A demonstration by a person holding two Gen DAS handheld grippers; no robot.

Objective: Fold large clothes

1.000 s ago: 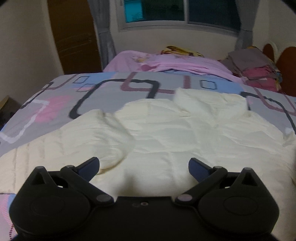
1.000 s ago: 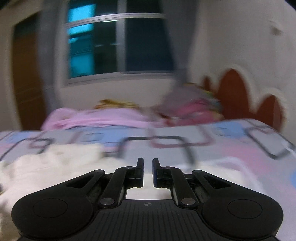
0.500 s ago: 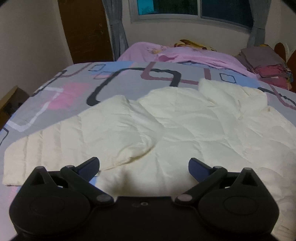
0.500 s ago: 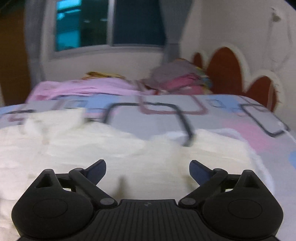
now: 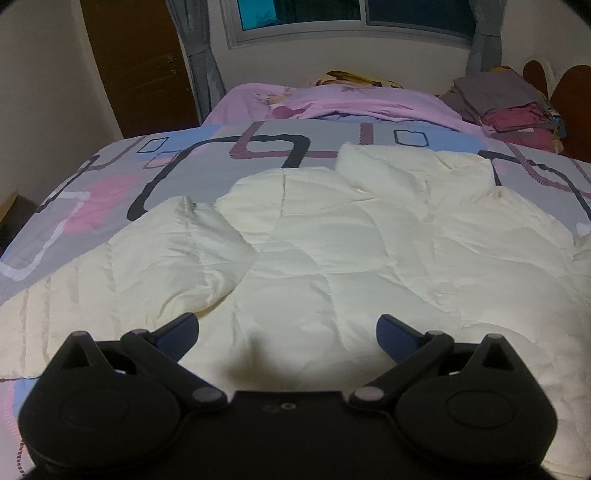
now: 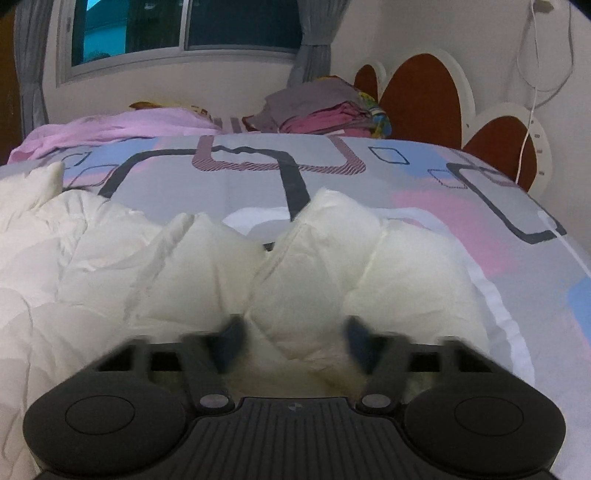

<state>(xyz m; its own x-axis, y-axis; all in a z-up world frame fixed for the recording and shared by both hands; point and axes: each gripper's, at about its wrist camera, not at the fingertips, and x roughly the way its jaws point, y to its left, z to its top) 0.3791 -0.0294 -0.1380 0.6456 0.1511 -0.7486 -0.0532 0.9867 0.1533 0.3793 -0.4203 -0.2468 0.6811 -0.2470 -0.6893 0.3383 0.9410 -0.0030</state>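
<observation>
Nearest to me, my right gripper (image 6: 291,341) was closing on a puffy fold of the cream padded jacket (image 5: 332,251), and the fabric stood between its blurred fingers, but I could not see the pads press it yet. My left gripper (image 5: 287,328) hung spread wide above the jacket, with nothing between the fingers. The jacket lay flat on the bed (image 5: 110,173), over the patterned cover, with one sleeve (image 5: 129,266) stretched out to the left side. I judged that the risk was in the right grip: the filling is thick and slippery, so the fingers could catch only the top layer, and then the fold would pull apart or slide out when I lift. Also, if the left gripper stayed idle, the jacket could drag across the cover and lose its shape. The left view showed me the whole body of the jacket, the collar (image 5: 413,166) and the long sleeve, which the right view did not; the right view showed the bunched edge near the fingers and, far behind, the brown headboard (image 6: 424,88). Further away, both views showed a pink blanket (image 5: 351,103), a pile of folded clothes (image 6: 325,110) and the window (image 5: 332,18).
</observation>
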